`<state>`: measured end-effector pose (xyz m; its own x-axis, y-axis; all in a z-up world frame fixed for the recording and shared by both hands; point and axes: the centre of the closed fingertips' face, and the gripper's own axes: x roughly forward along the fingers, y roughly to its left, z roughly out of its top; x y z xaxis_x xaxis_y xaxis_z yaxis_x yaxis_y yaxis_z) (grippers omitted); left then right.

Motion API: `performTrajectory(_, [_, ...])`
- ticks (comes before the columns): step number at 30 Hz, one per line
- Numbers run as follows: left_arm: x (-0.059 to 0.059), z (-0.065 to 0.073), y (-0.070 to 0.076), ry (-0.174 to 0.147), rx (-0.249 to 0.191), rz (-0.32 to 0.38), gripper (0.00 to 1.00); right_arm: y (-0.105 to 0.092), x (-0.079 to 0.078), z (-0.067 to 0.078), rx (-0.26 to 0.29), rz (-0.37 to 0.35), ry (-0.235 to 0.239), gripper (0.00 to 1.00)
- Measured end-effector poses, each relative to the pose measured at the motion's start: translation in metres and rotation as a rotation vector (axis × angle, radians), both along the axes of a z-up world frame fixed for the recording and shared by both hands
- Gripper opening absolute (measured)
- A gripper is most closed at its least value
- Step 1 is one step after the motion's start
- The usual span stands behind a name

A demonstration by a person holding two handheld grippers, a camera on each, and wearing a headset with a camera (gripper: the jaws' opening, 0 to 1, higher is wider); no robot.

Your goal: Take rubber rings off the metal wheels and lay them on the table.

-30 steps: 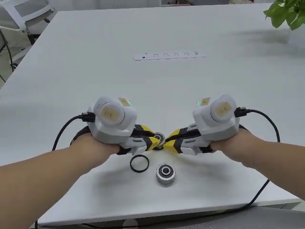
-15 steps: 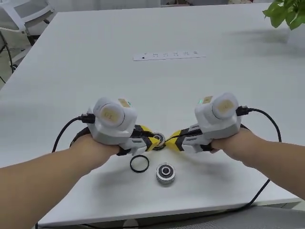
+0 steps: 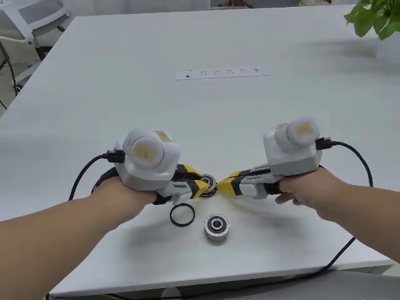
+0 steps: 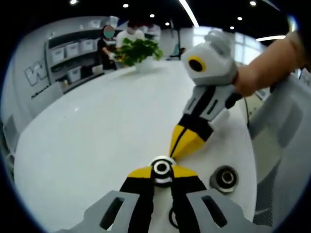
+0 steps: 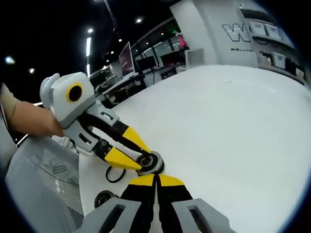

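Closest to the person, near the front edge of the white worktop [image 3: 125, 81], a loose metal wheel [image 3: 216, 226] lies flat. Just beside it, towards the left hand and not touching it, a black rubber ring [image 3: 182, 214] also lies flat on the surface.

Just beyond these two, the tools meet tip to tip above the worktop. The left tool [image 3: 199, 185] is clenched on a second wheel, the gripped metal wheel [image 3: 208, 183], with one yellow tip on either side. In the left gripper view this wheel [image 4: 162, 169] sits squarely between the tips with its hub facing the camera. Whether a ring is on its rim is too small to tell.

The right tool [image 3: 226, 183] comes in from the opposite side. Its yellow tips are pressed together with nothing to be seen between them. They point straight at the gripped metal wheel, touching it or just short of it; I cannot tell which. In the right gripper view the closed tips [image 5: 156, 180] lie directly under that wheel [image 5: 149, 162]. The ring [image 5: 114, 174] and the loose wheel [image 5: 104, 198] are off to the side.

A hand wraps each tool from behind, and a black cable [image 3: 84, 172] trails from the left one.

Further back, a white power strip [image 3: 222, 73] lies mid-worktop. At the far right corner are the leaves of a green plant [image 3: 375, 17], and past the far left corner is a white chair [image 3: 31, 15].
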<state>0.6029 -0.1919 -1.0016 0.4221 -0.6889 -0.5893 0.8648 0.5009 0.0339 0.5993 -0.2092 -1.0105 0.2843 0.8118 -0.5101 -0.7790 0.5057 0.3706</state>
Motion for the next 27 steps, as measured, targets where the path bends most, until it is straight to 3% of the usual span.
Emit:
performTrajectory(2, [0.000, 0.000, 0.000, 0.001, 0.000, 0.001, 0.12, 0.001, 0.002, 0.004, 0.038, -0.027, 0.028, 0.00])
performTrajectory(5, [0.000, 0.000, 0.000, 0.001, 0.001, 0.002, 0.12, 0.001, 0.002, 0.004, 0.046, -0.036, 0.038, 0.00])
performTrajectory(10, [0.000, 0.000, 0.000, 0.003, 0.002, 0.011, 0.12, 0.003, 0.002, 0.007, 0.108, -0.082, 0.090, 0.00])
performTrajectory(27, [0.000, 0.000, 0.000, 0.000, 0.014, 0.020, 0.12, 0.012, -0.004, 0.012, 0.121, -0.060, 0.089, 0.00])
